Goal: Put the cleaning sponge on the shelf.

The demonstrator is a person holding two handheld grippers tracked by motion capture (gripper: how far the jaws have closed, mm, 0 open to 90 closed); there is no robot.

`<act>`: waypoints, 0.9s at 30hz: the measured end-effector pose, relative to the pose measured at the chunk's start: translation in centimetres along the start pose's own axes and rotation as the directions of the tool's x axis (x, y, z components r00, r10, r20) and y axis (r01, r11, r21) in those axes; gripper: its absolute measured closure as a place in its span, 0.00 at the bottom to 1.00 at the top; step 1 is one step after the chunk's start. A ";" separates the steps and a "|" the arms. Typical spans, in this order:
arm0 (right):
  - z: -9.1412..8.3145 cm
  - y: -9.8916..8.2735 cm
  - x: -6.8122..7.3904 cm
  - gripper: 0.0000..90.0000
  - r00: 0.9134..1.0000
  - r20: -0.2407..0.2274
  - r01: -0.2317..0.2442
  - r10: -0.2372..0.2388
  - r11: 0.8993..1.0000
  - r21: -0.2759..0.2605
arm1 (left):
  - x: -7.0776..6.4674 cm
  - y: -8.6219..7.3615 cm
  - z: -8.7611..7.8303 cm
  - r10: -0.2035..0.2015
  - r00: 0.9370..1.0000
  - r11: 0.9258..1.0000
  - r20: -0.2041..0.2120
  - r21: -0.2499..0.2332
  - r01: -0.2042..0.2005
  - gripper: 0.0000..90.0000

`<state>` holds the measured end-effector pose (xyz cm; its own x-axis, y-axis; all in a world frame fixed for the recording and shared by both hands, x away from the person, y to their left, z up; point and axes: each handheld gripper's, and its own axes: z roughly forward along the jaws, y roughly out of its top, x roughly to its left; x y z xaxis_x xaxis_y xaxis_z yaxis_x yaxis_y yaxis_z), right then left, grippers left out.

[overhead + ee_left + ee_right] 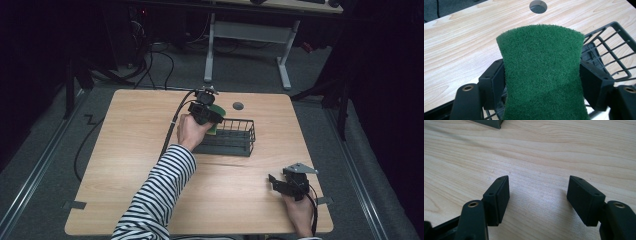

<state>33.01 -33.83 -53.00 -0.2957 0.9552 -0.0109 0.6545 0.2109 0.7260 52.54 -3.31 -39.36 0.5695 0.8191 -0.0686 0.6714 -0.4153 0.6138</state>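
The left gripper is clamped on the green scouring pad, holding it right over the near-left end of the black wire basket, so basically just down from there, while the right gripper sits wide open and empty, well away from the basket.

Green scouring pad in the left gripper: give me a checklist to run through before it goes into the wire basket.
1. Grip: left gripper pinches the green scouring pad on both sides, waist squeezed in: ok.
2. Position: pad at the wire basket's left end; whether fully over the opening: cannot tell.
3. Basket floor free where it shows: ok.
4. Basket upright on the table: ok.
5. Right gripper open, holding nothing, away from the basket: ok.
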 end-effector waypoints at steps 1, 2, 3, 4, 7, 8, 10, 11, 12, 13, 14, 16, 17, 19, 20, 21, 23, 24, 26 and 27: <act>0.0 0.0 0.0 0.39 1.000 0.001 -0.001 0.001 1.000 0.000 | 0.0 0.0 0.1 0.000 1.000 1.000 0.000 0.001 0.000 0.32; 0.0 0.0 0.0 0.39 1.000 0.001 -0.002 0.002 1.000 0.000 | -0.1 0.1 0.3 -0.003 1.000 1.000 -0.001 0.001 0.003 0.32; 0.0 0.0 0.0 0.39 1.000 0.000 -0.003 0.003 1.000 0.000 | -0.1 0.1 0.4 -0.003 1.000 1.000 -0.004 -0.001 0.003 0.32; 0.0 0.0 0.0 0.39 1.000 0.001 -0.004 0.004 1.000 0.001 | -0.2 0.1 0.5 -0.001 1.000 1.000 -0.008 0.001 0.001 0.32; 0.0 0.0 0.0 0.39 1.000 0.001 -0.004 0.004 1.000 0.000 | -0.5 -0.1 0.8 0.010 1.000 1.000 -0.025 -0.001 -0.010 0.32; 0.0 0.0 0.0 0.39 1.000 0.001 -0.005 0.005 1.000 0.001 | -0.6 -0.1 0.9 0.012 1.000 1.000 -0.028 0.001 -0.012 0.32; 0.0 0.0 0.0 0.39 1.000 0.000 -0.005 0.005 1.000 0.001 | -0.6 -0.3 1.1 0.008 1.000 1.000 -0.028 0.003 -0.007 0.32; 0.0 0.0 0.0 0.38 1.000 0.001 -0.004 0.004 1.000 0.001 | -0.6 -0.4 1.3 0.007 1.000 1.000 -0.028 0.005 -0.007 0.32; 0.0 0.0 0.0 0.38 1.000 0.002 -0.002 0.002 1.000 0.000 | -0.5 -0.4 1.3 0.005 1.000 1.000 -0.028 0.005 -0.005 0.32; 0.0 0.0 0.0 0.38 1.000 0.003 -0.001 0.001 1.000 0.000 | -0.5 -0.5 1.4 0.011 1.000 1.000 -0.030 0.013 -0.010 0.32; 0.0 0.0 0.0 0.39 1.000 0.004 0.000 0.000 1.000 0.000 | -0.5 -0.6 1.5 0.015 0.999 1.000 -0.037 0.015 -0.014 0.32; 0.0 0.0 0.0 0.39 1.000 0.004 0.000 0.000 1.000 0.000 | -0.5 -0.8 1.6 0.019 0.999 1.000 -0.039 0.014 -0.019 0.31; 0.0 0.0 0.0 0.39 1.000 0.004 -0.001 0.001 1.000 0.000 | -0.4 -0.9 1.5 0.014 0.999 1.000 -0.036 0.007 -0.014 0.31; 0.0 0.0 0.0 0.38 1.000 0.003 0.000 0.000 1.000 0.000 | -0.3 -1.0 1.5 0.010 0.999 1.000 -0.033 0.006 -0.009 0.31; 0.0 0.0 0.0 0.38 1.000 0.003 -0.001 0.001 1.000 0.000 | -0.3 -1.0 1.5 0.009 0.999 1.000 -0.033 0.006 -0.008 0.31; 0.0 0.0 0.0 0.38 1.000 0.002 -0.002 0.002 1.000 0.000 | -0.3 -1.0 1.4 0.008 0.999 1.000 -0.032 0.007 -0.008 0.31; 0.0 0.0 0.0 0.38 1.000 0.001 -0.001 0.001 1.000 0.000 | -0.3 -1.0 1.4 0.012 0.999 1.000 -0.034 0.007 -0.012 0.31; 0.0 0.0 0.0 0.38 1.000 0.000 -0.002 0.002 1.000 0.000 | -0.3 -1.1 1.4 0.014 0.999 1.000 -0.034 0.007 -0.013 0.31; 0.0 0.0 0.0 0.38 1.000 0.000 -0.002 0.002 1.000 0.000 | -0.3 -1.2 1.4 0.016 0.999 1.000 -0.035 0.006 -0.016 0.31; 0.0 0.0 0.0 0.38 1.000 0.000 -0.002 0.002 1.000 0.000 | -0.3 -1.3 1.4 0.018 0.999 1.000 -0.036 0.006 -0.017 0.31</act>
<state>33.02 -33.83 -53.00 -0.2941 0.9557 -0.0099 0.6552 0.2091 0.7259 52.16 -3.58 -41.22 0.5638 0.8254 -0.0295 0.6640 -0.4318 0.6104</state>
